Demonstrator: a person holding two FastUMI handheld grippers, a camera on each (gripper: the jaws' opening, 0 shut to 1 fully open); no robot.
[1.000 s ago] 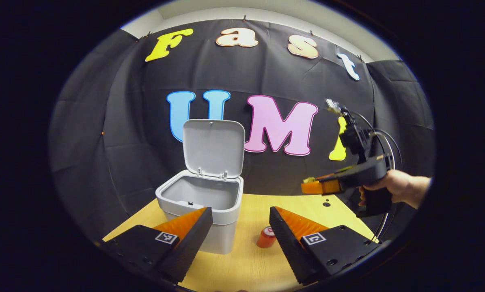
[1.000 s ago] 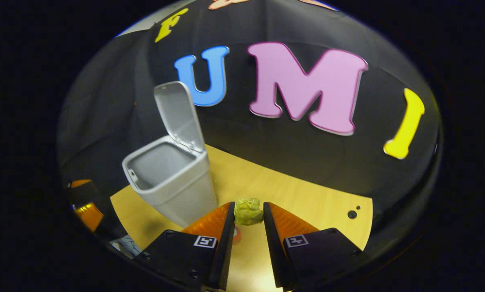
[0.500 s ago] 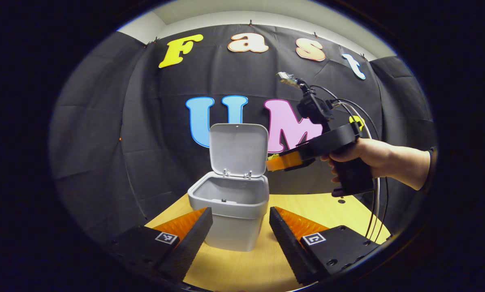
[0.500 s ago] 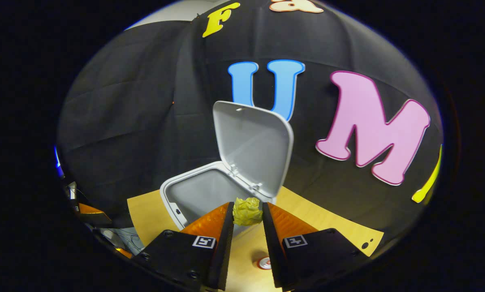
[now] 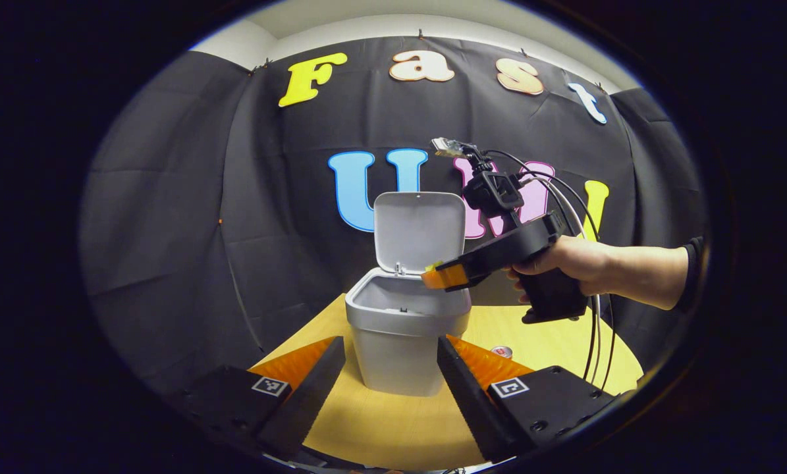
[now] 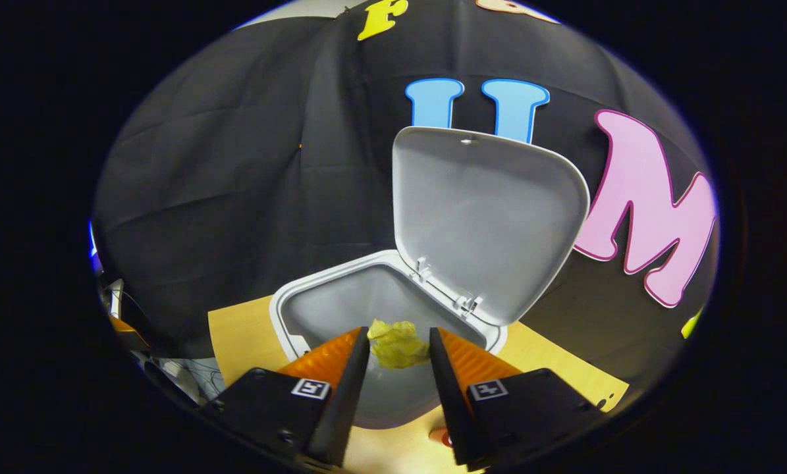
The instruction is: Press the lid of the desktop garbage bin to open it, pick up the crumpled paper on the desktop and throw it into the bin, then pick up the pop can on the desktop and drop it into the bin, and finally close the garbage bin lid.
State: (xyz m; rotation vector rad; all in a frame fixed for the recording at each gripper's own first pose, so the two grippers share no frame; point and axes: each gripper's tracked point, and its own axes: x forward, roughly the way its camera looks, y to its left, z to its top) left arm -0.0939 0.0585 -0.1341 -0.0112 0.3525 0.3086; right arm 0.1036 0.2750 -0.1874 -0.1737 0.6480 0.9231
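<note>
Holding crumpled paper [image 6: 398,343] above bin [image 6: 314,309]

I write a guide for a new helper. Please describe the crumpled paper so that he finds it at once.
Find the grey bin with its lid raised. Over its opening, the right gripper pinches the crumpled paper, a yellow-green wad, unlike the red can on the table.

Grey bin [image 5: 403,336] upright on desk, lid [image 6: 485,217] flipped up. Yellow crumpled paper [image 6: 396,343] pinched in right tool [image 6: 398,347] above bin opening. Red pop can [image 5: 500,352] on desk beside the bin.
</note>
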